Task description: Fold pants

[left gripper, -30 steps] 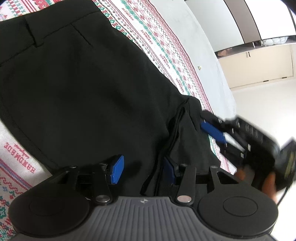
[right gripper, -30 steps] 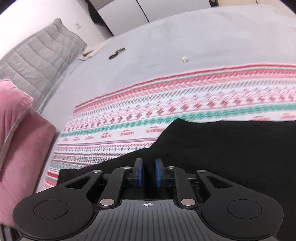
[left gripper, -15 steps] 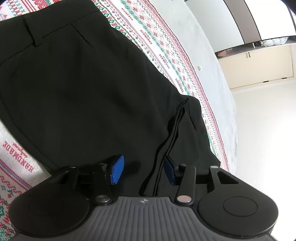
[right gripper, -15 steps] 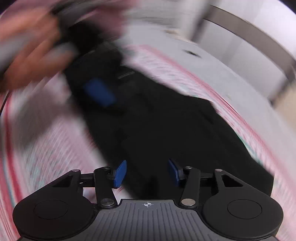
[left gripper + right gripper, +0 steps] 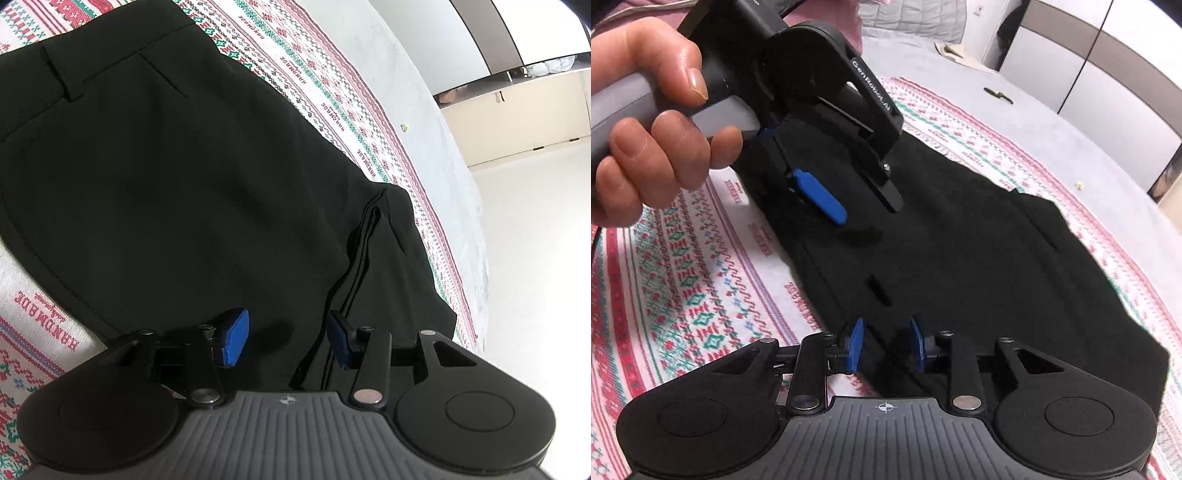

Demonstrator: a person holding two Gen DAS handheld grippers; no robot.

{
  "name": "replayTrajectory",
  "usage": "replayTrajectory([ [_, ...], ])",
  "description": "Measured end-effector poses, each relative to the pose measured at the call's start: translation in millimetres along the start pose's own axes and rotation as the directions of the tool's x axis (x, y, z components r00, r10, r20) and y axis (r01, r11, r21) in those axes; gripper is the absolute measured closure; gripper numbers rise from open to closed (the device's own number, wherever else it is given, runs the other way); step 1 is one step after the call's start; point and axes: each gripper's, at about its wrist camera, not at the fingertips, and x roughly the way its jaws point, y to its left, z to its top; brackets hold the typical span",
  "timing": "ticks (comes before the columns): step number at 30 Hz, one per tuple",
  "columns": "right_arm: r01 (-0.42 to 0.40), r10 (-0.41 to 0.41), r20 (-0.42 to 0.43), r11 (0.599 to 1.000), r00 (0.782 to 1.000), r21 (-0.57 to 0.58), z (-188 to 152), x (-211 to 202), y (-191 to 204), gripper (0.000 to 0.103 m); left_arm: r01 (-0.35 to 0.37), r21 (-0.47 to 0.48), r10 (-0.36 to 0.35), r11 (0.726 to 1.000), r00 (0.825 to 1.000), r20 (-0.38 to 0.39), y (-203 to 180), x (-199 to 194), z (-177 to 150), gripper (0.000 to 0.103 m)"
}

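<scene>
A white bedspread with red and green knitted-style bands (image 5: 332,110) covers a grey bed (image 5: 1052,122), pale cabinets (image 5: 517,110) behind. Black folded fabric pants (image 5: 166,184) lie flat across it. The left gripper (image 5: 287,338) hovers right over their near edge, jaws apart, gripping nothing. The right gripper (image 5: 884,349) hangs over the opposite edge, jaws closing, pads not pressing cloth. A person's hand (image 5: 650,122) grips the left handle.
</scene>
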Motion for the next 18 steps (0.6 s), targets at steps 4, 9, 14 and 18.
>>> replayTrajectory([
  [4, 0.023, -0.021, -0.036, 0.998, 0.999, 0.058, 8.1, 8.7, -3.9, 0.096, 0.002, -0.009, -0.002, 1.0, 1.0, 0.0, 0.6, 0.7, 1.2, 0.031],
  [9, -0.019, -0.007, 0.073, 0.936, 0.997, 0.353, 13.3, -12.6, -44.9, 0.1, 0.001, -0.013, -0.001, 1.0, 1.0, 0.001, 1.9, 0.7, 0.7, 0.031],
  [14, -0.065, -0.071, 0.216, 0.825, 0.974, 0.562, 23.4, -25.5, -71.2, 0.1, 0.008, -0.032, -0.008, 0.999, 1.0, 0.001, 6.1, -0.9, 2.2, 0.031],
  [18, -0.032, -0.051, 0.176, 0.897, 0.983, 0.44, 27.5, -3.9, -31.5, 0.099, 0.006, -0.036, -0.005, 0.999, 1.0, 0.008, 8.0, -3.9, 3.5, 0.031],
])
